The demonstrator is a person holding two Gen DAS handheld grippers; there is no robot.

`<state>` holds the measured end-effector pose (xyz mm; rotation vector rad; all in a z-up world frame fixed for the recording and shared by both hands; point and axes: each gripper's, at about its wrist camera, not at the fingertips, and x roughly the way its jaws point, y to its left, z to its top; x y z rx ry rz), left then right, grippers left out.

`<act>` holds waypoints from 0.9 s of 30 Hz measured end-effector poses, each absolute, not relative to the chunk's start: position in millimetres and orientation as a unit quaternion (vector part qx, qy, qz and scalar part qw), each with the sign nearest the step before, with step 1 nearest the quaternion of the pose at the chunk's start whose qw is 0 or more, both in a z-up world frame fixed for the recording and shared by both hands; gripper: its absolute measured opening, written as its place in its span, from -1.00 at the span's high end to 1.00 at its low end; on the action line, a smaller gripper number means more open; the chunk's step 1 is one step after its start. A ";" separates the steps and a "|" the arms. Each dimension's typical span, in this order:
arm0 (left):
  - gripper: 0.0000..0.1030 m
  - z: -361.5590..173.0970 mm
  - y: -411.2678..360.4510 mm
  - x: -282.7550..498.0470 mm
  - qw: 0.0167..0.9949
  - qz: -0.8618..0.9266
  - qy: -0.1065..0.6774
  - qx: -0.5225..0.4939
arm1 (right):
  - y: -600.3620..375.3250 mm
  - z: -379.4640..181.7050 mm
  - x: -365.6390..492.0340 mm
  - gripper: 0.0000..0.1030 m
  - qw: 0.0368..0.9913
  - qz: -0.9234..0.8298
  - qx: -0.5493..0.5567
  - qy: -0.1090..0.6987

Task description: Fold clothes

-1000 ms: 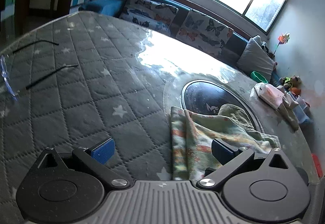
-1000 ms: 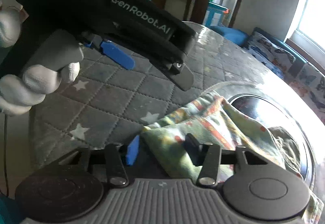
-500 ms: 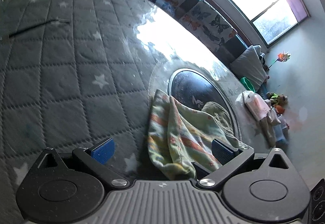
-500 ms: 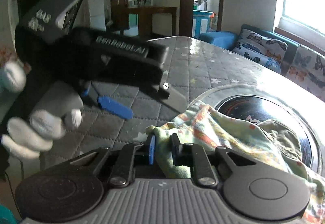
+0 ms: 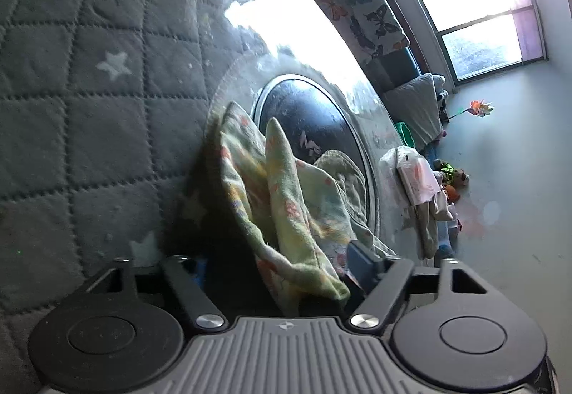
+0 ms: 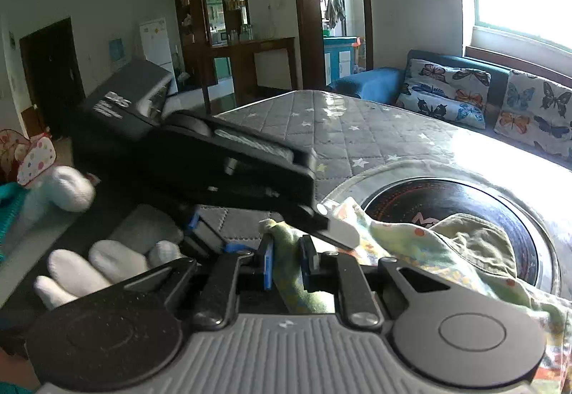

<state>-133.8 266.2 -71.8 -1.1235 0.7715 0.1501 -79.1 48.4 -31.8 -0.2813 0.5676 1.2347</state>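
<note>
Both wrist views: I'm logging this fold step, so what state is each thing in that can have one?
Patterned garment: bunched, one edge lifted off the quilted mat.
Right gripper: shut on a garment corner.
Left gripper: jaws closing, garment edge between them, not yet pinched.
Gloved hand: wrapped around the left gripper's handle.

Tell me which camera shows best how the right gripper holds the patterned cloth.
The right wrist view. There the right gripper has its pads shut on a bunched edge of the cloth, seen close up. The left wrist view shows the cloth draped between the closing left gripper jaws, but not the right gripper.
</note>
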 end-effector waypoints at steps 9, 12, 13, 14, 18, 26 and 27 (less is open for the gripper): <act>0.34 -77.7 259.2 -123.5 0.780 0.073 0.366 -0.502 | 47.8 -38.6 -75.9 0.74 0.757 0.580 -0.126 0.272; 0.46 -79.1 258.1 -123.7 0.783 0.074 0.368 -0.496 | 46.2 -39.4 -74.2 0.69 0.754 0.583 -0.124 0.276; 0.49 -79.4 257.7 -123.8 0.784 0.074 0.368 -0.495 | 44.3 -39.2 -73.4 0.69 0.752 0.585 -0.124 0.279; 0.50 -79.7 257.3 -123.8 0.785 0.074 0.368 -0.493 | 41.3 -39.5 -72.5 0.65 0.753 0.583 -0.123 0.281; 0.51 -79.4 255.1 -124.4 0.791 0.074 0.368 -0.484 | 24.8 -41.9 -65.6 0.45 0.762 0.568 -0.116 0.288; 0.51 -74.5 245.3 -120.7 0.812 0.082 0.368 -0.446 | -39.5 -55.0 -14.5 0.16 0.827 0.454 -0.063 0.326; 0.51 -73.8 243.7 -120.1 0.815 0.083 0.368 -0.440 | -46.5 -55.9 -8.2 0.15 0.834 0.440 -0.057 0.327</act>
